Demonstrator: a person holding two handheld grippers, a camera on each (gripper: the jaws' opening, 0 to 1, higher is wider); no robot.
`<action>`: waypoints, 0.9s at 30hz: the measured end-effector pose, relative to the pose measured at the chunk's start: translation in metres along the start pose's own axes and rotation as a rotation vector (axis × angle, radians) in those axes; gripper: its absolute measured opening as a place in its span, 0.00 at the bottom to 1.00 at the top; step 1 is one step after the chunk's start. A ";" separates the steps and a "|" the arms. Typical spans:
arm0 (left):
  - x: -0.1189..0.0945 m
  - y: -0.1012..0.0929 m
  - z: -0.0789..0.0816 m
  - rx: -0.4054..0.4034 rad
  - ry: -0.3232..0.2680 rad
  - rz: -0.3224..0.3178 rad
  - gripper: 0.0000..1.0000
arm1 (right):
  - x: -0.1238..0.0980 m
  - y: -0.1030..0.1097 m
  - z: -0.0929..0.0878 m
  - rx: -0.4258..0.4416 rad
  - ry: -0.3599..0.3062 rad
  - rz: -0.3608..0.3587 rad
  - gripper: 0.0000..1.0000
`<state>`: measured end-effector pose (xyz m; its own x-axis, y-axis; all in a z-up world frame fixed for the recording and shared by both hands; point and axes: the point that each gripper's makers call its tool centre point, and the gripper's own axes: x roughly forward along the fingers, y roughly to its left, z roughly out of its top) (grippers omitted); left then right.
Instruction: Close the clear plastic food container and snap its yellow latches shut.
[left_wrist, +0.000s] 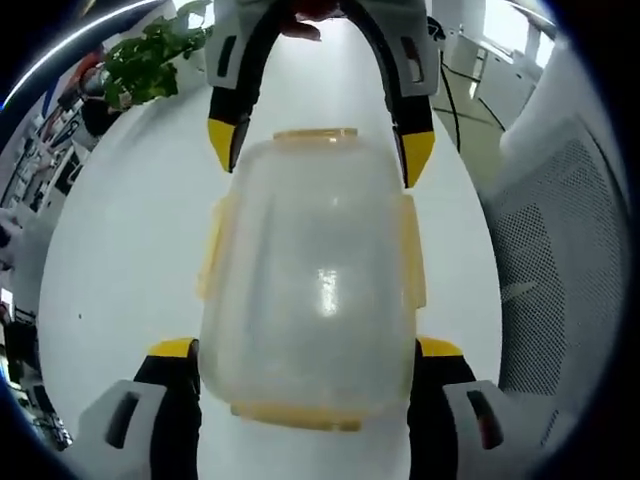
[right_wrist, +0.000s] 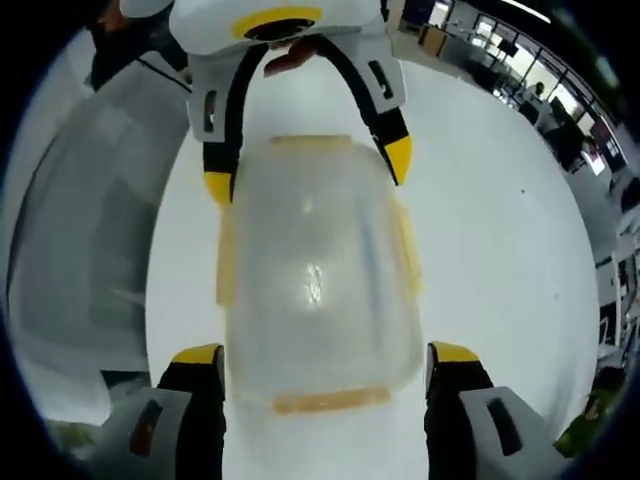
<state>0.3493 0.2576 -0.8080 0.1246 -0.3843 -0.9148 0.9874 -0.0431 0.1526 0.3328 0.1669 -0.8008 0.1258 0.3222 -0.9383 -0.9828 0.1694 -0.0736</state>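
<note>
The clear plastic container (left_wrist: 310, 280) is sitting on the white tabletop (left_wrist: 120, 250) with its lid on, lying directly between the two claws, which are facing each other from its opposite ends. In the left gripper view, the left claw (left_wrist: 305, 350) is spreading wide, its yellow-tipped jaws straddling the near end of the container, released and gripping nothing. The right claw (left_wrist: 322, 150) is reaching in from the far side, its jaws likewise parted around the far end. In the right gripper view, the right claw (right_wrist: 325, 355) is standing open beside the container (right_wrist: 315, 270), and the left claw (right_wrist: 305, 170) is bracketing the other end. Yellow latches (left_wrist: 412, 250) are running along the container's sides and ends; whether they are snapped down is unclear. A leafy plant (left_wrist: 150, 60) is standing on the tabletop beyond, and a mesh chair (left_wrist: 560, 250) is sitting alongside.
</note>
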 end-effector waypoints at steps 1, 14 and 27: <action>0.000 0.000 0.000 0.001 0.001 -0.002 0.86 | 0.000 0.000 0.000 -0.001 -0.001 -0.002 0.82; 0.001 -0.002 0.000 -0.008 -0.007 -0.006 0.87 | 0.001 0.000 -0.001 0.001 0.015 -0.007 0.79; -0.005 -0.008 -0.011 -0.010 -0.010 -0.011 0.87 | 0.004 0.008 0.010 0.010 0.027 0.005 0.79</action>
<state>0.3421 0.2703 -0.8092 0.1124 -0.3929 -0.9127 0.9896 -0.0385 0.1384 0.3269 0.1790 -0.8013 0.1175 0.2979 -0.9473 -0.9820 0.1769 -0.0662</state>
